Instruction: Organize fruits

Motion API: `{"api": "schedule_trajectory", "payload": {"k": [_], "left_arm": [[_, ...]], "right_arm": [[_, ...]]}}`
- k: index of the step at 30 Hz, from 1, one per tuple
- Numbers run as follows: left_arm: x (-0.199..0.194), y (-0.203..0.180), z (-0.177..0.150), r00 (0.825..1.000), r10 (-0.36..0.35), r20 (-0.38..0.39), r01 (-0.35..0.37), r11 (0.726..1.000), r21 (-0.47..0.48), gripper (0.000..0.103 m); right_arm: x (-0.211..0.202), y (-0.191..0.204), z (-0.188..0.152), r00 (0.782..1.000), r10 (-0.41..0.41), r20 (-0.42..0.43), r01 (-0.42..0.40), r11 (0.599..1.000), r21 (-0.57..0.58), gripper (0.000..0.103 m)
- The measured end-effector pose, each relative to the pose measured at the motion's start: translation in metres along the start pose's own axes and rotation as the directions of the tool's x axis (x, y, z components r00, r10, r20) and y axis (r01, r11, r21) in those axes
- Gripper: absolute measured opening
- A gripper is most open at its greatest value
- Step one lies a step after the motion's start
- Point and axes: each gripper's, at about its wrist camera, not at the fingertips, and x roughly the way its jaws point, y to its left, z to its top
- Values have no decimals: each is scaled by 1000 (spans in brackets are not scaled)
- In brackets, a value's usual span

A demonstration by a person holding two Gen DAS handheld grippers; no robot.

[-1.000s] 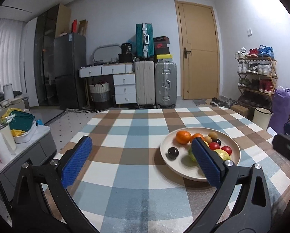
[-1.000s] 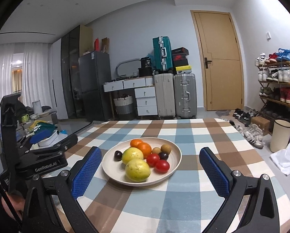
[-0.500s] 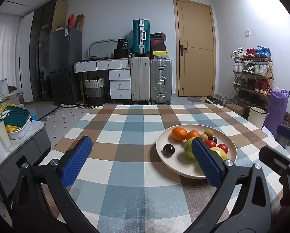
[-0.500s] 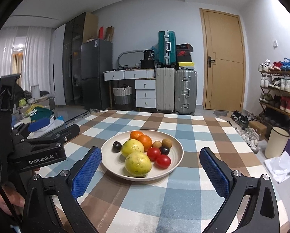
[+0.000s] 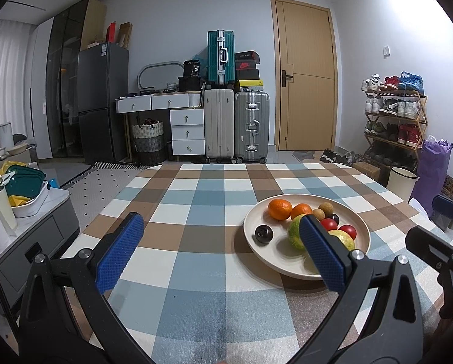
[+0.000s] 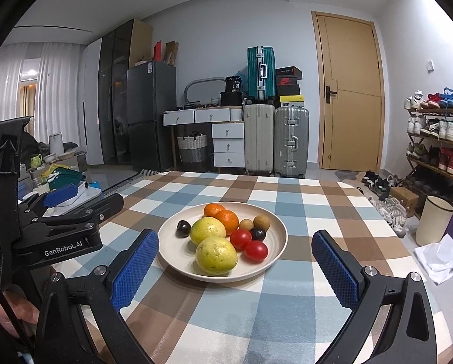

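Note:
A cream plate [image 6: 173, 253] sits on the checked tablecloth [image 6: 287, 209]. It holds two yellow-green fruits [image 6: 216, 255], two oranges [image 6: 227, 220], two red tomatoes [image 6: 256, 251], two dark plums [image 6: 184, 228] and two small brown fruits [image 6: 262, 222]. My right gripper [image 6: 235, 238] is open and empty, its fingers flanking the plate from the near side. My left gripper [image 5: 220, 224] is open and empty, left of the plate [image 5: 252, 242]; its right pad hides part of a green fruit [image 5: 294, 233]. Each gripper shows in the other's view: the left gripper [image 6: 59, 227], the right gripper [image 5: 436, 251].
The table's left edge drops to a grey cabinet [image 5: 29, 236] with containers. Suitcases [image 5: 235, 127], drawers and a fridge stand at the back wall by a door [image 5: 305, 91]. A shoe rack [image 5: 393, 115] and a white bin [image 5: 402, 182] stand to the right.
The left gripper's view has levelled out from a slight tilt, and both grippers have drifted a little. Both stay open, and the fruit has not moved.

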Motion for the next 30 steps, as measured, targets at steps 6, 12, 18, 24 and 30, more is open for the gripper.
{"api": "schedule_trajectory", "payload": {"k": [6, 12, 18, 24, 30], "left_arm": [[1, 0, -1, 1000, 2, -2, -2, 1000, 4, 102], [2, 0, -1, 1000, 3, -3, -3, 1000, 5, 102], [3, 0, -1, 1000, 2, -2, -2, 1000, 4, 102], [2, 0, -1, 1000, 3, -2, -3, 1000, 2, 102], [1, 0, -1, 1000, 1, -3, -1, 1000, 4, 102]], "right_arm": [[1, 0, 0, 1000, 0, -1, 0, 1000, -1, 103], [0, 1, 0, 1000, 2, 2, -2, 1000, -3, 103], [1, 2, 0, 1000, 3, 3, -3, 1000, -3, 103], [2, 2, 0, 1000, 2, 5, -2, 1000, -3, 103], [2, 2, 0, 1000, 3, 3, -3, 1000, -3, 103]]}}
